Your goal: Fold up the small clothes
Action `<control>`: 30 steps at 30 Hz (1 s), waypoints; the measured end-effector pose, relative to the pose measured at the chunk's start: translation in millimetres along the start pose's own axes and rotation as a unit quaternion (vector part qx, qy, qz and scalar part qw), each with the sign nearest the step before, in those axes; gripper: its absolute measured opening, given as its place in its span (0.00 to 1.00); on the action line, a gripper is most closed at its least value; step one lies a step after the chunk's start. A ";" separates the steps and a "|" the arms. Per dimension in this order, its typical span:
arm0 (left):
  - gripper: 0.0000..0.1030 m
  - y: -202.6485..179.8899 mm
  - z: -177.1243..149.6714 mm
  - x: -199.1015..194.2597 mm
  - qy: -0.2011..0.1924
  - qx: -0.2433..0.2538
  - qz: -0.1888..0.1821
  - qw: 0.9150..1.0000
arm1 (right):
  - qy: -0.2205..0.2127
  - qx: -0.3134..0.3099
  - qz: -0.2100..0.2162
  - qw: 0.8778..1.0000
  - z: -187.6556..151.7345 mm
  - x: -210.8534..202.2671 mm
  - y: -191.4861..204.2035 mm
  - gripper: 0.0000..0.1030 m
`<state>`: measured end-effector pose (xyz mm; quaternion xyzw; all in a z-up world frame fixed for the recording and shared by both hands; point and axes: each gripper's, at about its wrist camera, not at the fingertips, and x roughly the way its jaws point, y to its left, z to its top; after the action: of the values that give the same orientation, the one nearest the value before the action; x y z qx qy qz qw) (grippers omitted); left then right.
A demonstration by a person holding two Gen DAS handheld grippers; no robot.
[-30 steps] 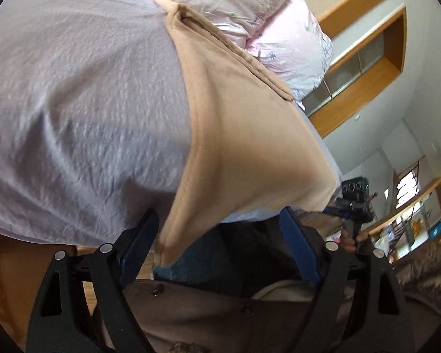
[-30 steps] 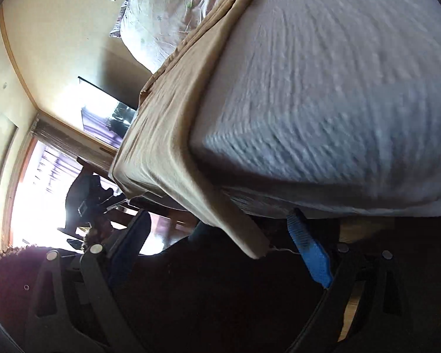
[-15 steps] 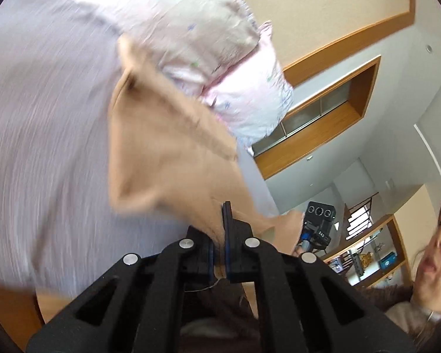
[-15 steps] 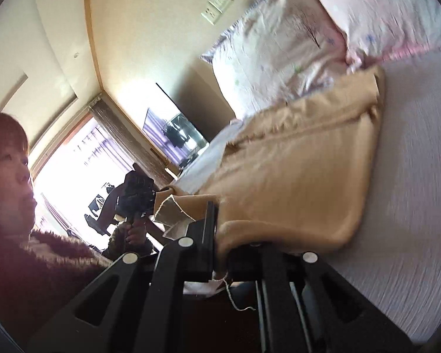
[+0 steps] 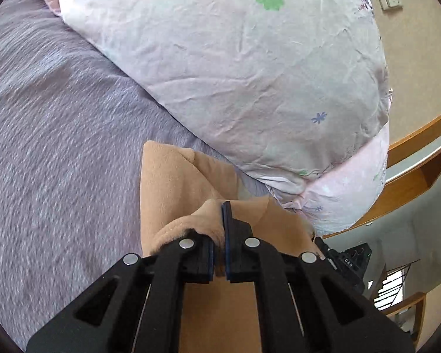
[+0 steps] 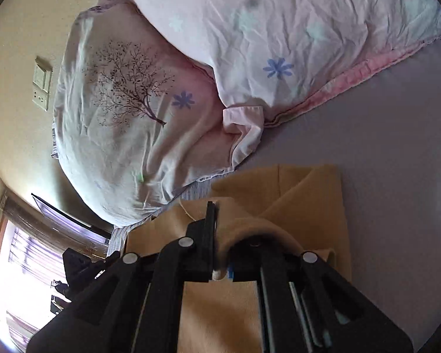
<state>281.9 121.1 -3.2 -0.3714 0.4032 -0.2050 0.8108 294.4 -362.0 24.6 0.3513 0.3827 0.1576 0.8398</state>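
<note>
Tan garment (image 5: 173, 194) pinched by left tongs (image 5: 219, 235) and right tongs (image 6: 220, 235).

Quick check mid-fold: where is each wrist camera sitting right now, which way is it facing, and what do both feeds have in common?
Left wrist: on the left gripper, looking along its fingers over the tan garment toward the clover pillow; only black fingers show.
Right wrist: on the right gripper, facing the tree-print pillow; only fingers show.
Shared: garment, purple bedsheet, both grippers clamped on tan cloth.
</note>
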 end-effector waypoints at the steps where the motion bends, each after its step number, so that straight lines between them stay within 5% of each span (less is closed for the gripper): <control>1: 0.04 -0.5 1.8 2.0 0.002 0.001 0.002 1.000 | -0.005 0.001 -0.007 1.000 3.3 3.0 -0.8 0.06; 4: 0.05 5.4 11.8 8.8 0.017 -0.038 -0.008 0.999 | 0.004 0.046 -0.038 0.998 11.6 12.7 -11.8 0.10; 5: 0.11 7.7 16.1 9.1 0.021 -0.052 -0.006 0.998 | 0.009 0.054 -0.050 0.997 13.1 14.6 -13.0 0.20; 6: 0.28 8.3 19.6 6.9 0.024 -0.062 -0.005 0.998 | 0.006 0.056 -0.065 0.996 14.0 12.3 -11.5 0.32; 7: 0.43 7.1 22.6 1.7 0.016 -0.065 -0.004 0.998 | -0.013 0.047 -0.077 0.996 13.0 3.9 -6.3 0.65; 8: 0.72 4.9 26.4 -8.9 -0.004 -0.061 -0.004 0.998 | -0.040 0.032 -0.087 0.995 10.5 -7.8 1.3 0.86; 9: 0.88 1.4 26.8 -23.0 -0.033 -0.050 -0.006 0.998 | -0.063 0.014 -0.090 0.994 8.4 -17.9 8.7 0.87; 12: 0.88 -7.6 23.5 -44.3 -0.044 -0.022 -0.006 0.999 | -0.073 -0.044 -0.066 0.994 -5.6 -41.9 30.2 0.86; 16: 0.88 -15.3 -12.3 -57.6 -0.002 0.024 0.030 0.999 | 0.003 -0.067 0.024 0.997 -38.8 -42.5 34.9 0.86; 18: 0.88 -11.2 -31.1 -59.2 0.024 0.028 0.036 0.999 | 0.040 -0.073 0.016 0.996 -53.4 -33.0 32.5 0.87; 19: 0.88 -9.0 -41.2 -57.5 0.038 0.026 0.040 0.998 | 0.046 -0.069 -0.020 0.996 -59.0 -26.7 25.1 0.87; 22: 0.88 -0.2 -64.1 -48.9 0.077 0.017 0.054 0.995 | 0.020 -0.077 -0.027 0.997 -65.8 -26.9 16.9 0.87; 27: 0.88 -3.9 -75.9 -47.5 0.059 0.026 0.065 0.996 | -0.019 -0.062 0.021 0.998 -62.7 -48.9 13.0 0.93; 30: 0.33 4.2 -77.6 -36.7 0.069 -0.020 0.053 0.996 | -0.033 -0.025 0.045 0.998 -57.1 -63.6 0.2 0.94</control>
<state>197.8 113.1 -19.0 -0.3510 0.4816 -0.1790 0.7828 209.5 -369.0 32.3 0.3517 0.3345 0.1929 0.8528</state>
